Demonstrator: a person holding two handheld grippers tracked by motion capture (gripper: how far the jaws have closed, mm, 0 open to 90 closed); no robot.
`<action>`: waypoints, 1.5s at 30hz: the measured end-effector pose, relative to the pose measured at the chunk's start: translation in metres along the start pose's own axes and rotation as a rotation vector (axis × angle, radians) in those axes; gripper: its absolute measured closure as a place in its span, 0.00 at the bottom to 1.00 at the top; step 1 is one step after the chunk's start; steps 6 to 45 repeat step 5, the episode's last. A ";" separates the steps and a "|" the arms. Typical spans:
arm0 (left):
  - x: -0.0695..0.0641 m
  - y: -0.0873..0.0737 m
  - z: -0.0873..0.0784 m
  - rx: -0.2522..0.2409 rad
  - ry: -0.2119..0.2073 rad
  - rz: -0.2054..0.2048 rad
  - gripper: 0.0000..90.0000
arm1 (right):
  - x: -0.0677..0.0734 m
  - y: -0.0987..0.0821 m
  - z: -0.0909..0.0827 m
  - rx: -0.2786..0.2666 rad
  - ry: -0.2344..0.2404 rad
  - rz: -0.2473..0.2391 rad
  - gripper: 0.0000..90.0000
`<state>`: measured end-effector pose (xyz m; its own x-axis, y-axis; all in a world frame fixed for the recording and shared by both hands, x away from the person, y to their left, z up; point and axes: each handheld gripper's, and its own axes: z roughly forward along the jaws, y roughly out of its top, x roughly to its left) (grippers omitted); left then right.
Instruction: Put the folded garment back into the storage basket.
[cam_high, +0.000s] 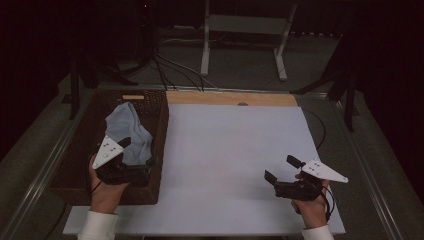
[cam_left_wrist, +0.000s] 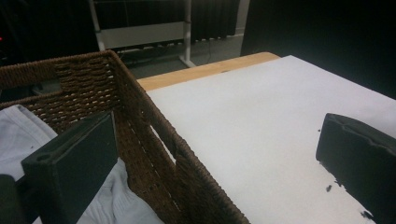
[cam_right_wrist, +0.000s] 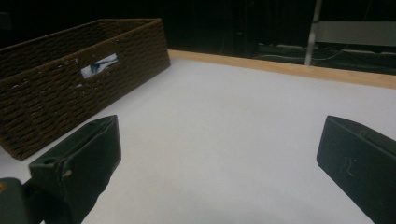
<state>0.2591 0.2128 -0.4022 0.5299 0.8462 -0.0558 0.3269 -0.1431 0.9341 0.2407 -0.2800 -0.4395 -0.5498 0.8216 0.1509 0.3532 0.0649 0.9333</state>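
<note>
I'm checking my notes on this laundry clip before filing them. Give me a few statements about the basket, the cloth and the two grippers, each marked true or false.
1. The pale cloth lies inside the woven basket. True.
2. The left gripper is clamped on the cloth. False: its jaws stand wide apart, one over the cloth inside the basket, the other over the white table surface.
3. The right gripper is open with nothing between its jaws. True.
4. The basket sits at the table's right side. False: it sits at the left edge.
5. A second cloth lies on the white surface. False: none is visible there.
</note>
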 end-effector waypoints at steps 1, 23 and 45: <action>0.000 0.000 0.000 0.000 0.001 -0.001 0.00 | -0.002 -0.001 -0.001 -0.005 0.000 0.004 0.00; 0.001 -0.002 0.001 0.005 0.001 -0.008 0.00 | -0.003 -0.002 -0.001 -0.003 -0.005 0.003 0.00; 0.001 -0.002 0.001 0.005 0.001 -0.008 0.00 | -0.003 -0.002 -0.001 -0.003 -0.005 0.003 0.00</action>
